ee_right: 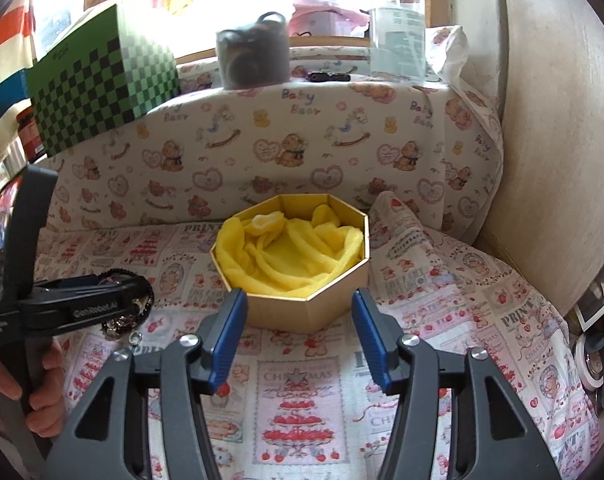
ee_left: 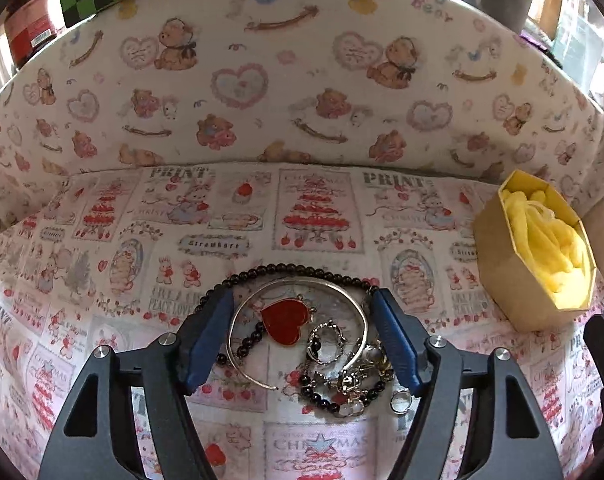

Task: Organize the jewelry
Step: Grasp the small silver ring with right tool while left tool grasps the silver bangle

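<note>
A tangle of jewelry lies on the strawberry-print cloth: a red heart pendant (ee_left: 288, 320), a silver bangle (ee_left: 302, 283), a black bead necklace (ee_left: 286, 269), a charm bracelet (ee_left: 343, 390) and a small ring (ee_left: 401, 402). My left gripper (ee_left: 302, 298) stands open over the pile, its blue pads either side and pressing on nothing. To the right sits an octagonal box (ee_left: 497, 264) lined with yellow cloth (ee_right: 290, 252). My right gripper (ee_right: 298, 296) is open just in front of the box (ee_right: 302, 314), with nothing held. The left gripper (ee_right: 138, 296) also shows side-on at the left of the right wrist view.
A person's hand (ee_right: 42, 392) holds the left tool. A bear-print ledge (ee_right: 302, 152) rises behind, carrying a green checkered box (ee_right: 102, 88), a grey mug (ee_right: 254, 56), a pump bottle (ee_right: 397, 40) and a red jar (ee_left: 26, 20). A beige wall (ee_right: 561, 120) closes the right side.
</note>
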A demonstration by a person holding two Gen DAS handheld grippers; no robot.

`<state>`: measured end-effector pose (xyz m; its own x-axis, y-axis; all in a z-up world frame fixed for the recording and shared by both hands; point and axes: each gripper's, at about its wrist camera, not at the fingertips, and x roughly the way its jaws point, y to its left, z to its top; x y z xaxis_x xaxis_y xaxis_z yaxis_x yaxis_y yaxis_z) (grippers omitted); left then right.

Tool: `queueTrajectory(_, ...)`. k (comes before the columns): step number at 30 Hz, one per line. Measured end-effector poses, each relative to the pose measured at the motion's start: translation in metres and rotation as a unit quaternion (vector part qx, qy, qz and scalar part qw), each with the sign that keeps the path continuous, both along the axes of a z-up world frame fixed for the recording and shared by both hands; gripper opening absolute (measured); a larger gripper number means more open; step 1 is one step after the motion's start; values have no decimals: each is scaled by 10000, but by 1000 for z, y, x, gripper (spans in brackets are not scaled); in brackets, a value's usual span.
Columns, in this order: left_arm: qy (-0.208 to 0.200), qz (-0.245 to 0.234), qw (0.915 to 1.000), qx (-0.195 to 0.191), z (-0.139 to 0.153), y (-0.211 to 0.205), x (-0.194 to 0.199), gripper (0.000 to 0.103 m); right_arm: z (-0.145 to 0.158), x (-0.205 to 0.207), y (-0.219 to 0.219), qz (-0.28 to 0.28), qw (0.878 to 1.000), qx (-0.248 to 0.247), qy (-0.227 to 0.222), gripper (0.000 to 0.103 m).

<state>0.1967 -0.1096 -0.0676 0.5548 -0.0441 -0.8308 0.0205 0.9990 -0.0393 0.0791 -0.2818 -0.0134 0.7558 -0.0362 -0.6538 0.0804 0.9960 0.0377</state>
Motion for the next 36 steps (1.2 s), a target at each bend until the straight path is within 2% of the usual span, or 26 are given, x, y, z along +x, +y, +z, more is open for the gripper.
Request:
queueTrajectory(4, 42, -3, 9997, -224, 2, 7, -2, 67, -1, 1, 1, -10, 10000, 8, 33, 53)
queueTrajectory(8, -38, 146, 9999, -51, 1, 15, -3, 66, -1, 0, 3, 28, 10000, 0, 31, 53)
queueTrajectory(16, -22, -94, 9998, 157, 0, 19, -8, 66, -3, 1, 7, 67, 9999, -107, 48, 54)
queueTrajectory(21, -86, -317, 9994, -132, 3, 16, -19, 66, -4, 2, 10, 93, 9997, -223, 59, 54)
queueTrajectory(25, -561, -265, 9977, -275, 31, 23, -38, 66, -4, 2, 9, 71, 9996, -255, 31, 54)
queueTrajectory(29, -972, -222, 9930, -637, 61, 37, -60, 66, -4, 1, 8, 119, 9997, -207, 41, 54)
queueTrajectory(34, -1668, 102, 9845, -522, 93, 62, -84, 66, -3, 1, 12, 601, 9978, 137, 230, 54)
queueTrajectory(36, -1793, 195, 9823, -498, 97, 76, -81, 66, -3, 2, 21, 859, 9956, 172, 333, 48)
